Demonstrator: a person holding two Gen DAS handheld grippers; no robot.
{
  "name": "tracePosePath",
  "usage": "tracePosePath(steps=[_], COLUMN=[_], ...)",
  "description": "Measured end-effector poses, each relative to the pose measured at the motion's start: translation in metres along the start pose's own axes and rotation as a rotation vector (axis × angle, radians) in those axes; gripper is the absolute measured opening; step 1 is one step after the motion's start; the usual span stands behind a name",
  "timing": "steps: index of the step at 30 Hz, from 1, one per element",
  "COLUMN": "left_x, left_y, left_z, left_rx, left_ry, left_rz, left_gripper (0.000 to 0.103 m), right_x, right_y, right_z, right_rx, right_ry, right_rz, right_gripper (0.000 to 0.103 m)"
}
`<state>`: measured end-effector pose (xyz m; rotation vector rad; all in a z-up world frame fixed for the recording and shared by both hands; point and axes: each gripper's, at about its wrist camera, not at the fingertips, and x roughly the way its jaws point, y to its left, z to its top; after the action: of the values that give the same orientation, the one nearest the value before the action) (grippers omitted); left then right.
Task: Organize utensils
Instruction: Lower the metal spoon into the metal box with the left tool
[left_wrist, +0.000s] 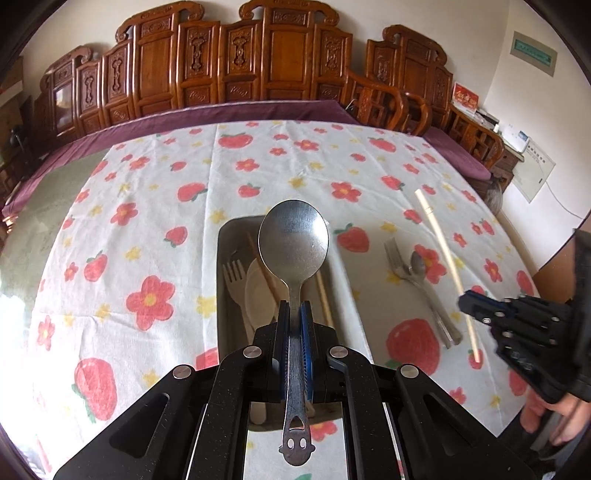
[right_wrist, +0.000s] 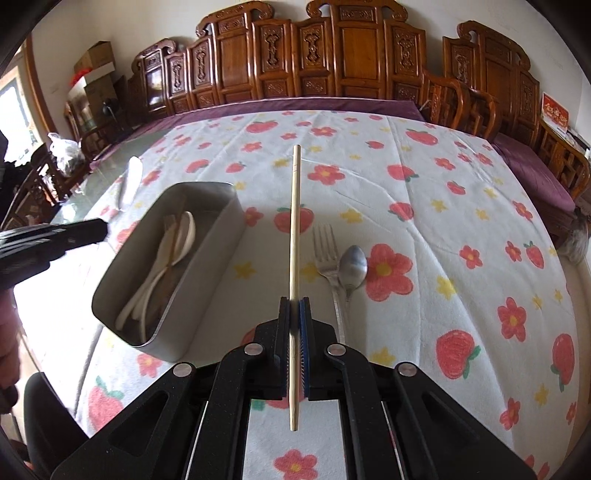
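Carved wooden chairs line the wall behind a table (right_wrist: 424, 206) spread with a strawberry-and-flower cloth. A metal tin (right_wrist: 218, 236) sits toward the table's near left part, and it already holds a pale fork (left_wrist: 233, 280), a pale spoon (left_wrist: 258, 291) and what look like 2 chopsticks, so I judge the sorting to be well under way.

My left tongs (left_wrist: 295, 314) are clamped on a steel spoon (left_wrist: 293, 240) by its handle, bowl forward, and they hang right over the tin. That spoon looks ready to go in next.

My right tongs (right_wrist: 295, 310) are clamped on a chopstick (right_wrist: 294, 236), gripped toward its thin end with the thick end pointing at the far edge. It is off the cloth, just right of the tin, not yet over it.

Still lying on the cloth, right of the tin and near the middle of the table, are a steel fork (right_wrist: 327, 254) and a small spoon (right_wrist: 352, 267), side by side and touching or nearly so.

By my count 4 pieces are left: the 2 I hold and the 2 on the cloth.
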<state>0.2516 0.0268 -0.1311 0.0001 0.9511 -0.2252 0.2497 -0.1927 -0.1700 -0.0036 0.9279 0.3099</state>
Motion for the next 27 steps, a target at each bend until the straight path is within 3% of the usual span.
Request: tracePosePath(steps=[11, 27], left_x=[0.045, 0.075], left_y=[0.021, 0.014], left_z=[-0.002, 0.008], left_rx=[-0.031, -0.017], left_ry=[0.077, 0.107], left_rz=[0.035, 0.037], left_gripper=[0.005, 0.005], right_x=[-0.008, -0.005], right_y=[0.017, 0.012], right_z=[0.003, -0.001], right_rx=[-0.029, -0.022], right_ry=[-0.013, -0.002], right_rz=[0.062, 0.086], right_gripper=[0.006, 0.006])
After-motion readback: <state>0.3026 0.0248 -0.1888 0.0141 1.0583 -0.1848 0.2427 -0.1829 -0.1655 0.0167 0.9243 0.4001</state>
